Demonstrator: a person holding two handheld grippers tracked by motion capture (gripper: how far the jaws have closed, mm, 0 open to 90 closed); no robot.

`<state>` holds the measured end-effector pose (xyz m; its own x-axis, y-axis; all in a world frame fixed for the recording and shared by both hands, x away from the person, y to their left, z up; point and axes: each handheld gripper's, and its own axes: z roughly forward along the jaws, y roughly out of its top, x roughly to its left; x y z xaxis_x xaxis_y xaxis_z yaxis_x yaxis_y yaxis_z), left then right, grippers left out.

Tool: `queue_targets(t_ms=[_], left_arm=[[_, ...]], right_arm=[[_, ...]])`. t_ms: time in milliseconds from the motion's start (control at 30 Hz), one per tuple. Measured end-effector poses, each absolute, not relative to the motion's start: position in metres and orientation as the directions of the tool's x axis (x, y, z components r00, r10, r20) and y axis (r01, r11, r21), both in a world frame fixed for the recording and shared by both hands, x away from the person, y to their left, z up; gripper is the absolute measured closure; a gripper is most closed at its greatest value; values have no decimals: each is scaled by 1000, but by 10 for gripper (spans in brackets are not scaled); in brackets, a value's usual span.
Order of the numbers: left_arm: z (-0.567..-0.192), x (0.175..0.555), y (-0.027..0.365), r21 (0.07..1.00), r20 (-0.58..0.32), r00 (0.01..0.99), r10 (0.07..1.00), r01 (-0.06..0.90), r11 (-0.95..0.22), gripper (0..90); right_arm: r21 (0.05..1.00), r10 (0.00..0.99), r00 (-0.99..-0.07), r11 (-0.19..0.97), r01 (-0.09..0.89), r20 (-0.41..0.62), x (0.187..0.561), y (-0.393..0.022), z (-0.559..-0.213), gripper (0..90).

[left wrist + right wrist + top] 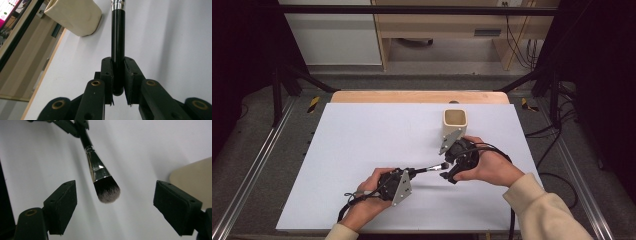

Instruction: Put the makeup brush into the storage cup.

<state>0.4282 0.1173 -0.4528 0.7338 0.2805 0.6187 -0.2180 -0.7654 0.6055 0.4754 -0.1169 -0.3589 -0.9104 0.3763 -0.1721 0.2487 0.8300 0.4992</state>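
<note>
Brush (102,178) handle pinched level by left fingers (107,75); right fingers (61,206) spread around bristles.

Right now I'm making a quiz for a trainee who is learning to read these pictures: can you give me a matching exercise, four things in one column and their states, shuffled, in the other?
Things:
1. left gripper
2. right gripper
3. brush
4. cup

States:
A. stands upright on the white table, untouched
B. jaws wide apart, with the bristles between them but not pressed
C. held off the table by its black handle, bristles toward the other hand
D. jaws clamped on a black handle

Pairs: 1-D, 2-B, 3-C, 4-A
</note>
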Motion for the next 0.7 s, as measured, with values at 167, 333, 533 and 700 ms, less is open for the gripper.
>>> queue_targets(t_ms=[167,333,533,700], left_arm=[[-451,431,126,655,574,734,362,-147,-741,790],[-447,433,134,710,527,722,448,-84,-699,790],[-444,435,143,785,452,715,533,-36,-619,789],[-441,438,149,837,381,711,591,7,-547,789]], right_arm=[[680,534,-827,673,291,-176,468,-129,-349,151],[806,653,-750,499,318,-108,462,-146,-353,121],[855,700,-711,409,320,-69,457,-149,-373,71],[887,707,-707,344,309,-27,455,-142,-388,64]])
